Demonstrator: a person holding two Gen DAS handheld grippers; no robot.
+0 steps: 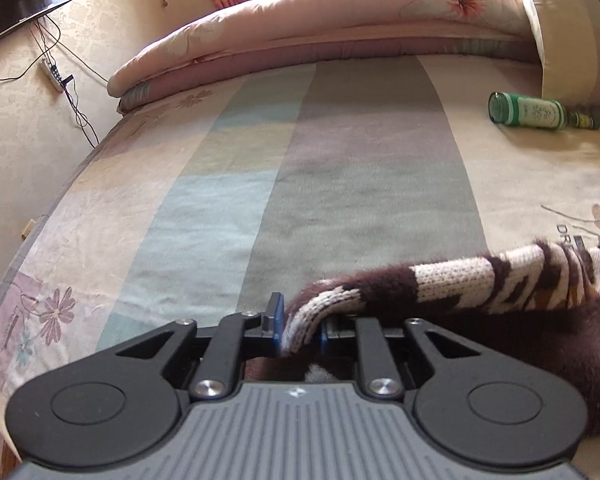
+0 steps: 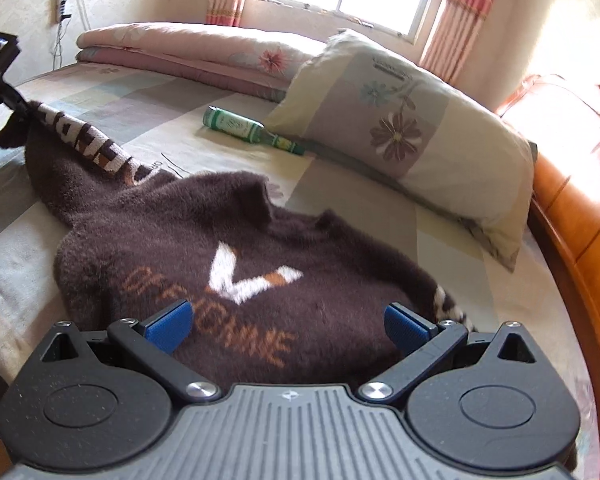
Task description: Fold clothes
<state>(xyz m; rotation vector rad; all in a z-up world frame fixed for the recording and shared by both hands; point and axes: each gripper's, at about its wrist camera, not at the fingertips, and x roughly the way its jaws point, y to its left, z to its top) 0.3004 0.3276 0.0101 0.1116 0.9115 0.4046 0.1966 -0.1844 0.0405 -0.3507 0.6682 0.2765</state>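
A dark brown fuzzy sweater point(image 2: 220, 232) with a white V and orange lettering lies spread on the bed. Its patterned brown-and-white sleeve point(image 2: 88, 140) stretches away to the far left and rises off the sheet. There my left gripper point(image 2: 18, 106) has the cuff. In the left wrist view the sleeve point(image 1: 452, 280) runs in from the right, and its cuff fills the narrow gap of my left gripper point(image 1: 300, 326), which is shut on it. My right gripper point(image 2: 288, 326) stands wide open just above the sweater's body, over the lettering, with nothing gripped.
A green bottle point(image 2: 240, 126) lies on the striped sheet point(image 1: 220, 200) near a flowered pillow point(image 2: 400, 128). A folded pink quilt point(image 2: 180, 46) lines the far side. A wooden bed frame point(image 2: 572, 208) runs along the right. A power strip point(image 1: 52, 74) and cables hang on the left wall.
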